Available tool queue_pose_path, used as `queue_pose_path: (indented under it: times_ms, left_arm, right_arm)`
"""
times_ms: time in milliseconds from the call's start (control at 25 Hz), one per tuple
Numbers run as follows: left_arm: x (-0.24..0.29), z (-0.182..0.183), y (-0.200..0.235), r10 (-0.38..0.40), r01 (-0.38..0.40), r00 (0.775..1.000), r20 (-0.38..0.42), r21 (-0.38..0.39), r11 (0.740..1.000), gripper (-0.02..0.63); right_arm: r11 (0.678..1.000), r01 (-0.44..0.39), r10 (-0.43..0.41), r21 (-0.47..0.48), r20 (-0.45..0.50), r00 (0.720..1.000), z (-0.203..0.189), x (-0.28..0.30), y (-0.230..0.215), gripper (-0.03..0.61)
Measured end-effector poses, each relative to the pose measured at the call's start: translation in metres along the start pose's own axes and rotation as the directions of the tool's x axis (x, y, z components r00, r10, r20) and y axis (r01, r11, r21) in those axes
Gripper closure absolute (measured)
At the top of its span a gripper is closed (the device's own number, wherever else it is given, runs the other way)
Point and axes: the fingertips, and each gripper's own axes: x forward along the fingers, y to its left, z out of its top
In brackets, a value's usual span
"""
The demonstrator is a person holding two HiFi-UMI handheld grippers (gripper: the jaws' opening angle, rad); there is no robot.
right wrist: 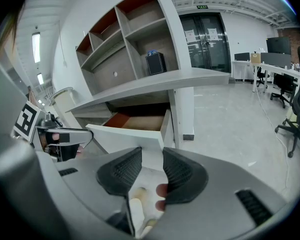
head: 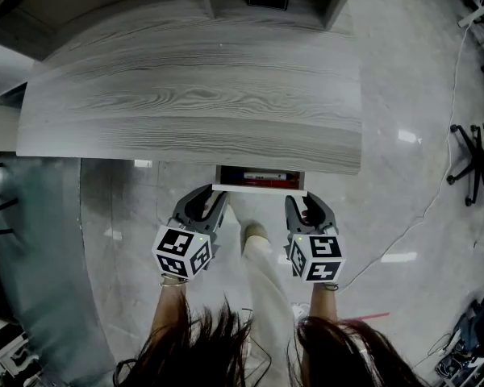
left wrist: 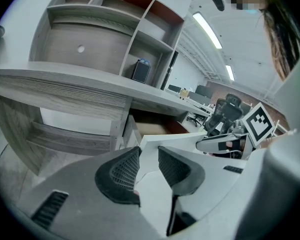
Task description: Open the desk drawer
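Sitting partly out from under the desk top [head: 194,95], the drawer [head: 258,177] shows a strip of reddish interior behind its white front panel [head: 258,188]. It lies straight ahead of both grippers, between them and the desk's underside.

The left gripper [left wrist: 149,156] is at the panel's left end. Its 2 jaws stand a narrow gap apart, and the panel's corner shows in that gap; no pad visibly presses on it, so I read this claw as not clamped. The right gripper [right wrist: 152,161] is at the panel's right end, its jaws equally narrow, with the panel's lower edge just beyond the tips and only floor and a shoe seen through the gap. It holds nothing.

The panel's long axis runs left to right across the person, from 1 claw to the other, and neither claw looks nearer than the other. The drawer's travel, by my judgement, runs at right angles to that, toward the person. Drawing it further out therefore calls for an even pull from both ends, or the box may skew in its runners.
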Motion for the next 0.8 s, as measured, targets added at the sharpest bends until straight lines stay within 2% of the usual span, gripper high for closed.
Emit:
queue_pose_path:
  times_ms: [800]
  left_arm:
    - [-0.013, -0.014, -0.007, 0.011, -0.011, 1.0, -0.001, -0.009, 1.0, 0.502]
  right_arm:
    - [1.0, -0.008, 0.008, -0.004, -0.008, 1.0, -0.014, -0.011, 0.005, 0.445]
